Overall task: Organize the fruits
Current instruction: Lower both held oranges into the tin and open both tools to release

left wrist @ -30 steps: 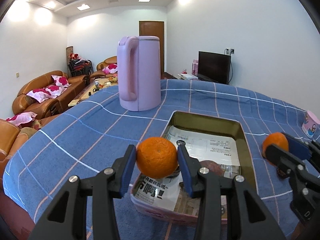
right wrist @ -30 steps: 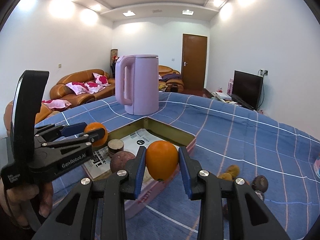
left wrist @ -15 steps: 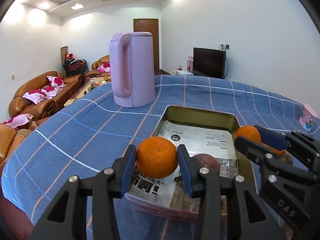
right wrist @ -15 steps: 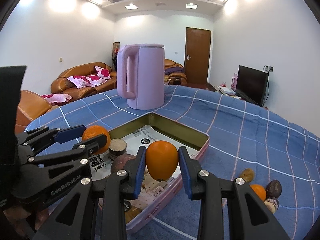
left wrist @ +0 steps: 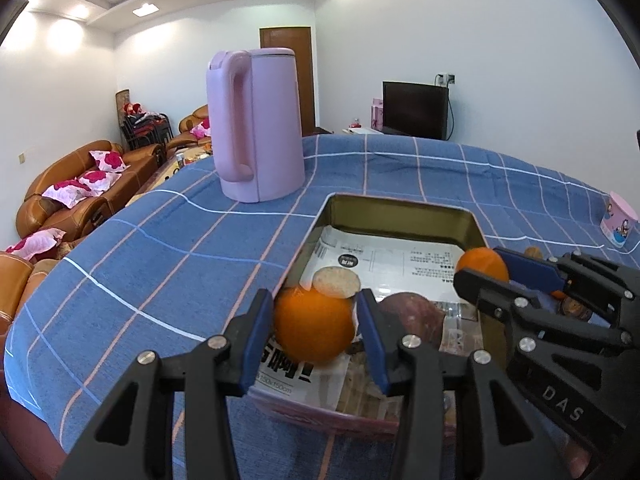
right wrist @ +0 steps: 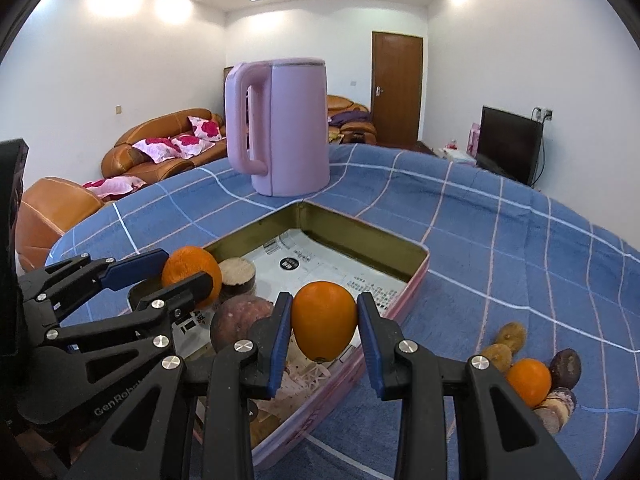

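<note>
My left gripper is shut on an orange over the near left corner of the paper-lined tin tray. It also shows in the right wrist view with its orange. My right gripper is shut on a second orange above the tray's near right rim. It also shows in the left wrist view. In the tray lie a purple passion fruit and a round brown slice.
A lilac kettle stands on the blue checked tablecloth behind the tray. Several loose fruits lie on the cloth right of the tray. A pink cup stands at the far right. Sofas and a TV are beyond the table.
Both grippers have moved in over the tray and lower, each still holding its orange. The right gripper has come closer to the left one.
</note>
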Demonstrator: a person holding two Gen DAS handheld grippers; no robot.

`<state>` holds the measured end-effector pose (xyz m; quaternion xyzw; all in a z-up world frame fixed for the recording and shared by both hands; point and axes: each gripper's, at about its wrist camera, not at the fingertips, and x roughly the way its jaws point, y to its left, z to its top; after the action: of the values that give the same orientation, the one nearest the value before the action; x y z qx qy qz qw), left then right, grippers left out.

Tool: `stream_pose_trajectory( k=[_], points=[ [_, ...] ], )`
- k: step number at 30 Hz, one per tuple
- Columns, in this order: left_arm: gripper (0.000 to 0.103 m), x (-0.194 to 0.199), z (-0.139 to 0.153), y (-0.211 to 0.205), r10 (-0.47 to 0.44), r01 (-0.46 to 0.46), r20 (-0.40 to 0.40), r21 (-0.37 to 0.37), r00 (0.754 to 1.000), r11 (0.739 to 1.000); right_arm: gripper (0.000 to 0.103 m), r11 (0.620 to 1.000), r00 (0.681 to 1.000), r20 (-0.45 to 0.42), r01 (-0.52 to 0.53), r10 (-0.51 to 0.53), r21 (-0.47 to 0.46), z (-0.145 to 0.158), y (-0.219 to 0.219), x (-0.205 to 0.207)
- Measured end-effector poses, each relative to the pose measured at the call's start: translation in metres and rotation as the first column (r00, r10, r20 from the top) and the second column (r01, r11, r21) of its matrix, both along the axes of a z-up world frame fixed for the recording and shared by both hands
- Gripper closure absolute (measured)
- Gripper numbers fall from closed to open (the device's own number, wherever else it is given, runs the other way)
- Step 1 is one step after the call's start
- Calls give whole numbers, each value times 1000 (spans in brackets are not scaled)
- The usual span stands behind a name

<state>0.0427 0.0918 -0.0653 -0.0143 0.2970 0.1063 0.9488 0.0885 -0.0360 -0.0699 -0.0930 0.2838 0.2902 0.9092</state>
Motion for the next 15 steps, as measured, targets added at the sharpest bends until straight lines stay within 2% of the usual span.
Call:
stream_pose_trajectory(
  k=[4,7,10,15],
  points=[
    [56,0,0,-2,-4,4,-2,2,1000,1000,67,1000,1000,-15,-9,9,-11,-2,3,1],
    [55,-1,1,-1,-1,1,-2,-1,1000,1000,59,1000,1000,-10,-5,5,-10,-2,2,0],
    [48,-2,3,-1,4,-4,4,1,1000,1000,55,1000,1000,-11,7,-7,6,-1,-1,1],
    [39,-5,6,-2,11,-11,15,4,1000,1000,54,999,1000,-11,24,-24,27,1,-9,-1]
  ],
)
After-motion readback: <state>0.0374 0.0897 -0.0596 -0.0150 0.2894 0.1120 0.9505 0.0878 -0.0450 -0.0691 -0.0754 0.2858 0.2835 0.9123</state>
